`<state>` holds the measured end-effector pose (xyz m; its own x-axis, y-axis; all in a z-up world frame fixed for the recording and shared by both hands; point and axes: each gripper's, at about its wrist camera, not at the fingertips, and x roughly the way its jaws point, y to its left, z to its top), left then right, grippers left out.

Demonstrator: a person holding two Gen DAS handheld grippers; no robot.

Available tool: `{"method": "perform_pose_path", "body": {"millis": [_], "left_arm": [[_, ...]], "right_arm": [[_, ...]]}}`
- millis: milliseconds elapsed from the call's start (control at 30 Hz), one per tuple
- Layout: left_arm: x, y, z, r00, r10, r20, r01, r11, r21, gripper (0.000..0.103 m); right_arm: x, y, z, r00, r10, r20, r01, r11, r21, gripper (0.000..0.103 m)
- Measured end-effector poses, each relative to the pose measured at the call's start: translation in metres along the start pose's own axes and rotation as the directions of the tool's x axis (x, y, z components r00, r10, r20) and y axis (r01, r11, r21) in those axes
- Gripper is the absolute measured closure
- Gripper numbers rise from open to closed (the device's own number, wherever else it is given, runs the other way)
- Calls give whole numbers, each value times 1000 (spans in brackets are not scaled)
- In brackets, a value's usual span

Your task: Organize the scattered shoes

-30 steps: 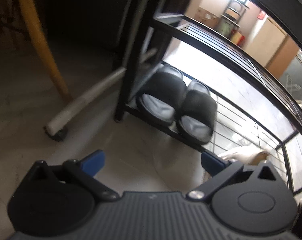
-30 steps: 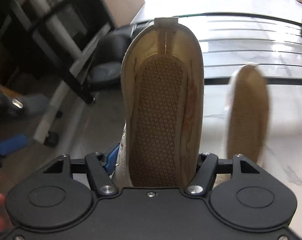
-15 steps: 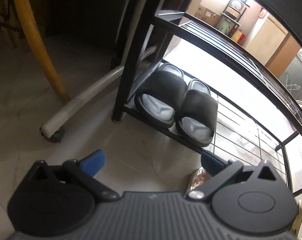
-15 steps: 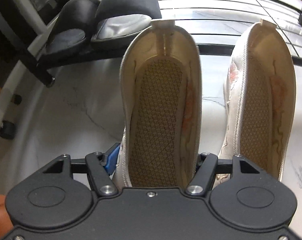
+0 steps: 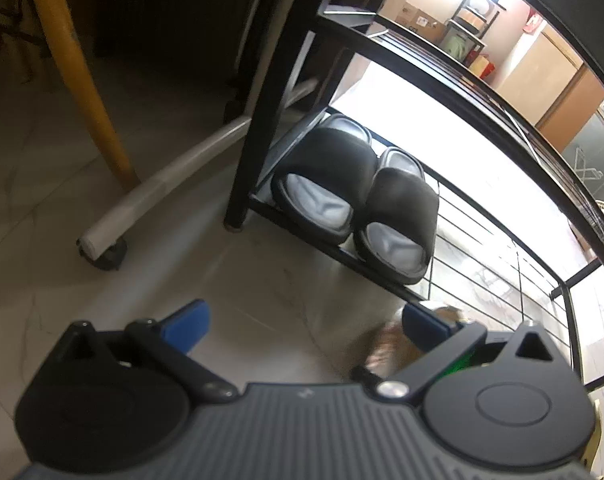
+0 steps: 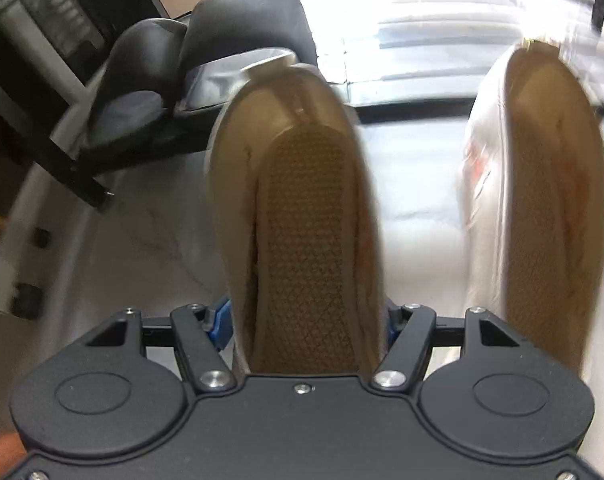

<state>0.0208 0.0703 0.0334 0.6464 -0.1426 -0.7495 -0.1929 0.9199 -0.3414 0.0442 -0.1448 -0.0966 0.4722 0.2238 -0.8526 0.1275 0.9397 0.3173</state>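
Right wrist view shows your right tool pinching a shoe across its heel end, sole toward the camera, long axis running straight ahead of the tool toward the rack. Its mate lies just right of it, parallel and apart. The black slides sit on the rack's bottom shelf, ahead and left, very near the held toe. Your right hand is the nearer one; I judge the coming move turns on steering the toe into the open shelf to the right of the slides. Your left tool is spread and empty, the slides well ahead of it. Compared with a second ago, the held shoe sits lower, the slides loom closer, and the mate has drawn alongside; the left view barely differs.
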Motion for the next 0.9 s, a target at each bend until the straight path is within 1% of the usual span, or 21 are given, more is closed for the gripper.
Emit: {"method": "perform_pose_path", "body": {"millis": [67,133,233,300,367,433,467,533,600,700,767,800,867,900], "left_arm": [[1,0,0,1000,0,-4,0,1000,-2,1],[2,1,0,1000,3,-10,-3,1000,-12,1],[3,4,1,1000,5,-18,-6,1000,-31,1],[4,4,1,1000,4,-20,-5,999,-40,1],[4,3,0,1000,0,-21,0,999,-37,1],[4,2,0,1000,-8,-24,7,999,-37,1],[4,2,-1,1000,-14,-25,13,999,-40,1],[4,1,-1,999,-23,-30,22,999,-46,1],[4,1,-1,999,-31,-35,29,998,-51,1],[2,2,-1,998,-43,-36,40,997,-62,1],[1,4,0,998,-49,-34,47,996,-72,1],[1,4,-1,998,-50,-33,47,996,-75,1],[1,5,-1,998,-51,-36,48,995,-84,1],[1,5,-1,998,-51,-37,48,995,-85,1]], "right_arm": [[0,6,-3,1000,-11,14,11,999,-42,37],[1,3,-3,1000,3,14,-2,999,-47,38],[-3,1,-2,999,-24,36,27,996,-90,40],[-3,-2,2,999,-35,40,38,996,-80,40],[-2,-6,9,999,-30,24,31,997,-67,40],[-3,-10,12,1000,-23,-3,23,998,-66,33],[-5,-12,15,999,10,-37,-13,998,-60,31],[-19,-18,26,993,86,-79,-88,996,-19,25],[-32,-21,32,991,115,-71,-115,993,7,20],[-57,-25,42,988,148,-52,-146,988,41,19],[-70,-25,40,988,145,-52,-144,989,22,19],[-77,-21,32,990,127,-62,-129,991,-25,19],[-76,-14,15,994,68,-80,-74,994,-86,19],[-75,-12,8,996,41,-80,-49,993,-106,15]]}}
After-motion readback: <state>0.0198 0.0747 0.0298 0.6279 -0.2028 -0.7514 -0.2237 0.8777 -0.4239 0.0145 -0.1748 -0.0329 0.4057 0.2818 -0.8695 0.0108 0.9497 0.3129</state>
